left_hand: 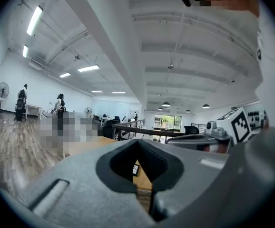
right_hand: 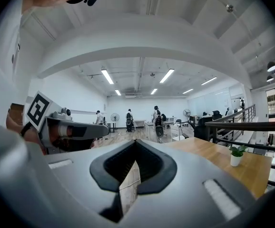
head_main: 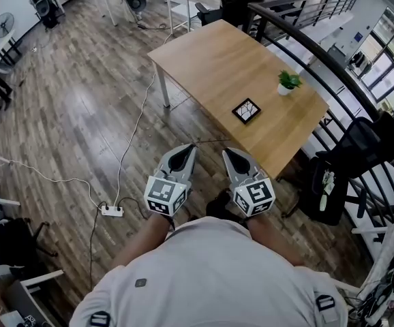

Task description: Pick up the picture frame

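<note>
The surface (head_main: 210,67) is mostly bare wood, open along its near and left edges. Only the frame (head_main: 247,110) and a plant (head_main: 288,82) stand on it, apart, toward the right. A railing (head_main: 299,36) hems the right side, with dark bags (head_main: 330,189) by the near corner. A cable (head_main: 137,125) crosses the floor at left.
</note>
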Demonstrator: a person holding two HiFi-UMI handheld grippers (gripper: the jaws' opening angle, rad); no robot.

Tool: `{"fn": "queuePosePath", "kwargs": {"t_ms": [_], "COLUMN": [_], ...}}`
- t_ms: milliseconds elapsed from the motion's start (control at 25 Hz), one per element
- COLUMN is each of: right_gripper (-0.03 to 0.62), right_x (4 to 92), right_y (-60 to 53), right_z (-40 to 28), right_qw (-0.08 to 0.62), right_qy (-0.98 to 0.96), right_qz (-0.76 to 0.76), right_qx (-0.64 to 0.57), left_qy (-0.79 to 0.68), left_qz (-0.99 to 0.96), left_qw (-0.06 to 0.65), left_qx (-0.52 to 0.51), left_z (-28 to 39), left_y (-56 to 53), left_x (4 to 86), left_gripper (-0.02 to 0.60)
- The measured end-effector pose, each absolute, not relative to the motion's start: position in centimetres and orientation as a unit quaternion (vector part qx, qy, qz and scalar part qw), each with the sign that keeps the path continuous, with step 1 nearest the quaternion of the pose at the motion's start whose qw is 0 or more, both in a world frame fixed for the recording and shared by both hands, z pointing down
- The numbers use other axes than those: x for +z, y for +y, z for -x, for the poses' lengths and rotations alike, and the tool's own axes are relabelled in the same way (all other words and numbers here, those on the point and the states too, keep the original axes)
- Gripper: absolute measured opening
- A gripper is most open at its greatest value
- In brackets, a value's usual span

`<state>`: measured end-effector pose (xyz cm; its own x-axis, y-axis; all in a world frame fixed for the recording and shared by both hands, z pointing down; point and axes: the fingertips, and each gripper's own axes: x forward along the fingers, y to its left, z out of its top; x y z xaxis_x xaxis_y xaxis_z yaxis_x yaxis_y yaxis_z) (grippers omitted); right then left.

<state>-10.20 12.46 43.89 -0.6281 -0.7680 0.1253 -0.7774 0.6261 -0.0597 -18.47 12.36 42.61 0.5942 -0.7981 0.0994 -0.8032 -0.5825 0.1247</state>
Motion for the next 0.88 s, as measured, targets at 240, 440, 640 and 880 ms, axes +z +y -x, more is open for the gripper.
{"fn": "queuePosePath", "kwargs": {"t_ms": [240, 440, 640, 880], "right_gripper": [0.009, 0.009, 0.009, 0.009], "right_x": [44.2, 44.0, 44.1, 44.0], "right_y": [7.3, 2.5, -3.1, -8.4], "right_z": [10.8, 9.5, 5.6, -0.6], "right_qw": [0.037, 0.035, 0.042, 0.039], "right_qy": [-0.909, -0.915, -0.912, -0.904], "right_qz": [-0.411, -0.399, -0.405, -0.421], "right_qx": [0.059, 0.053, 0.055, 0.056], "left_qy": [-0.469, -0.476, -0.466, -0.449], "left_qz": [-0.880, -0.876, -0.882, -0.891], "left_qw": [0.071, 0.070, 0.069, 0.064], "left_qx": [0.025, 0.027, 0.028, 0.031], "left_z": [19.0, 17.5, 13.4, 7.5], "left_y": [8.2, 3.2, -2.3, -8.0], "left_x": [42.6, 42.5, 42.1, 41.8], "left_gripper": [0.003, 0.003, 0.003, 0.003]}}
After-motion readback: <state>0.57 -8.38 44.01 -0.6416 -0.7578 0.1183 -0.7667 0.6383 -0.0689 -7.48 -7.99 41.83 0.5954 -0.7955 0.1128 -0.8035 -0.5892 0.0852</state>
